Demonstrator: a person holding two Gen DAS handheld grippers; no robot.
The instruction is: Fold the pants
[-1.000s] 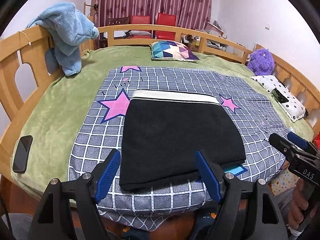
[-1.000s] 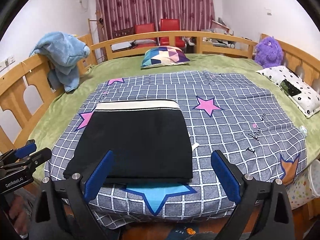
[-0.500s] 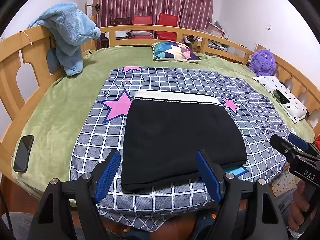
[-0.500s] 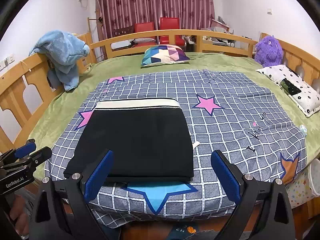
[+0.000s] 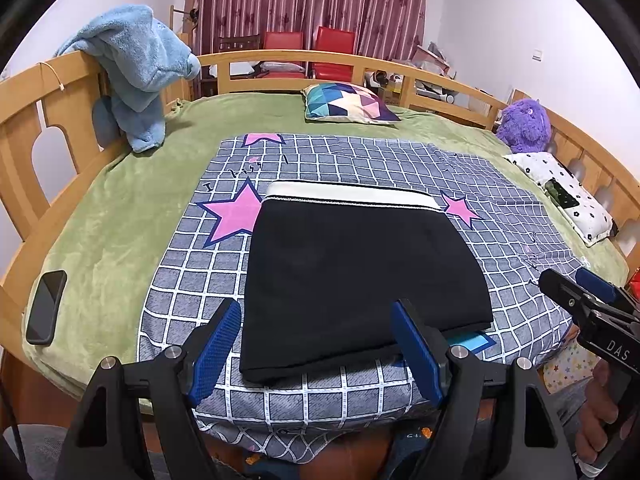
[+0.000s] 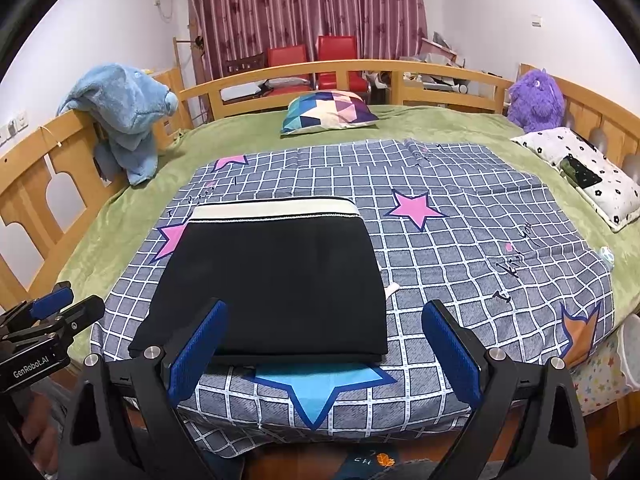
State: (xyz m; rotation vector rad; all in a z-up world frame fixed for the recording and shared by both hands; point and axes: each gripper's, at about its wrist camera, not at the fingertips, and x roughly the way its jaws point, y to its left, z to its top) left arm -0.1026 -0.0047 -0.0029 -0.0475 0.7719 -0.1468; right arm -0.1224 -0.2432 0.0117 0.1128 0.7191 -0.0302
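Two grippers, left gripper and right gripper, both spread wide, holding nothing; folded black fabric pants with white waistband flat on checked bedspread just ahead.

Left gripper: black frame, blue textured pads, silver screws, white "GenRobot.AI" lettering
Right gripper: black frame, blue textured pads, silver screws, white "DAS" lettering
Right hand: bare skin on black handle
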